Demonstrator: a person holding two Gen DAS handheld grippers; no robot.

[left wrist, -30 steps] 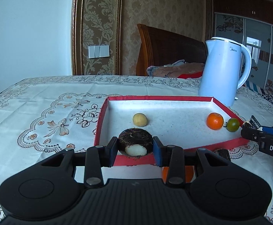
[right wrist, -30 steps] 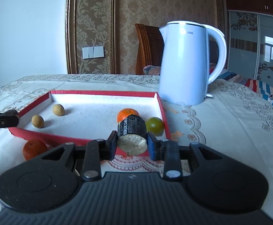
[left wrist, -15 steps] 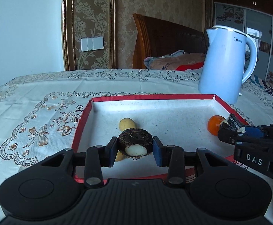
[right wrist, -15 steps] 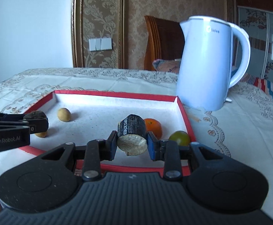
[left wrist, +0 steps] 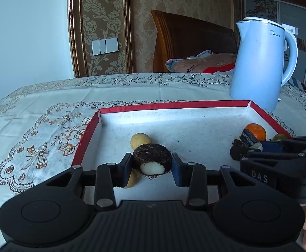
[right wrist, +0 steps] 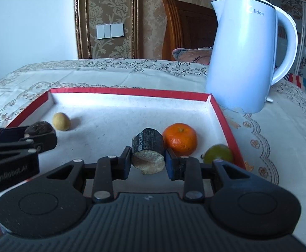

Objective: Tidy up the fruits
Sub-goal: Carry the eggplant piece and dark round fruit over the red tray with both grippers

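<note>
Now, in the left wrist view, the left claw (left wrist: 151, 169) is seen clamped on a dark, hairy piece of fruit (left wrist: 152, 160) with a white cut face turned toward the camera. Compared with one second ago, this claw has been carried forward over the near red rim, so the piece is now held above the white floor of the red-edged tray (left wrist: 174, 105) and no longer in front of it. A small yellow fruit (left wrist: 139, 139) is seen just behind the held piece, and a second yellowish one is partly hidden under the left finger. At the right edge the right claw (left wrist: 247, 145) has come into the tray too, near the orange (left wrist: 257, 131). It is judged that both pieces are ready to be set down, and only the release is left for them.

In the right wrist view, the right claw (right wrist: 148, 161) is closed firmly on a dark cylindrical piece (right wrist: 148, 147) with a rough, pale cut end. This piece has been brought from in front of the rim to above the tray floor, just beside the orange (right wrist: 179, 138); the green fruit (right wrist: 218, 153) lies near the right wall. The left claw (right wrist: 39, 135) is visible at the left with its dark piece. A blue kettle (right wrist: 243, 63) stands on the desk behind the tray (right wrist: 131, 91), well apart from the fruits.
</note>
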